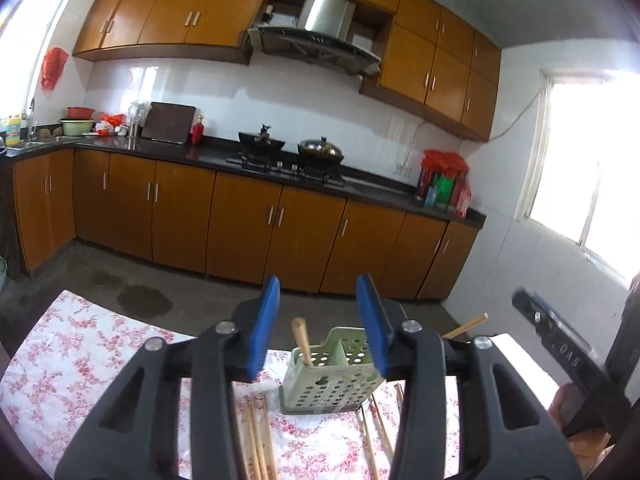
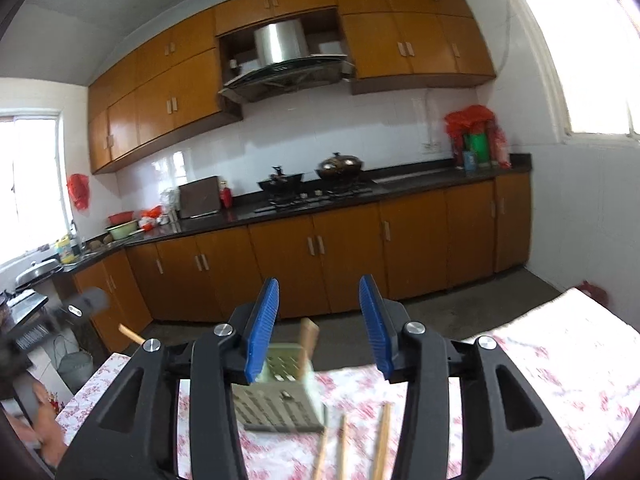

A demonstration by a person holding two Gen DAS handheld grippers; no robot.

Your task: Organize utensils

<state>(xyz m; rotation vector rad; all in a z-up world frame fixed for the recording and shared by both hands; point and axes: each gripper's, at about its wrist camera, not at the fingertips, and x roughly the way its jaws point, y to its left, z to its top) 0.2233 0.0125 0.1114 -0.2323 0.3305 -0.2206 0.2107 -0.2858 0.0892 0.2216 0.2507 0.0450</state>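
Observation:
A pale green perforated utensil holder [image 1: 326, 380] stands on the floral tablecloth [image 1: 76, 364] with one wooden chopstick [image 1: 301, 338] upright in its left compartment. More wooden chopsticks lie loose on the cloth to its left [image 1: 256, 436] and right [image 1: 378, 426]. My left gripper [image 1: 320, 320] is open and empty, above and in front of the holder. In the right wrist view the holder [image 2: 284, 392], its chopstick [image 2: 308, 334] and loose chopsticks [image 2: 382, 440] show. My right gripper [image 2: 320, 322] is open and empty above them; it also shows at the right edge of the left wrist view [image 1: 560, 344].
Behind the table is bare grey floor [image 1: 208, 296], then orange base cabinets [image 1: 280, 224] under a dark counter with a stove and pans [image 1: 292, 152]. A chopstick end [image 1: 468, 326] shows right of the holder. The table's far edge is close behind the holder.

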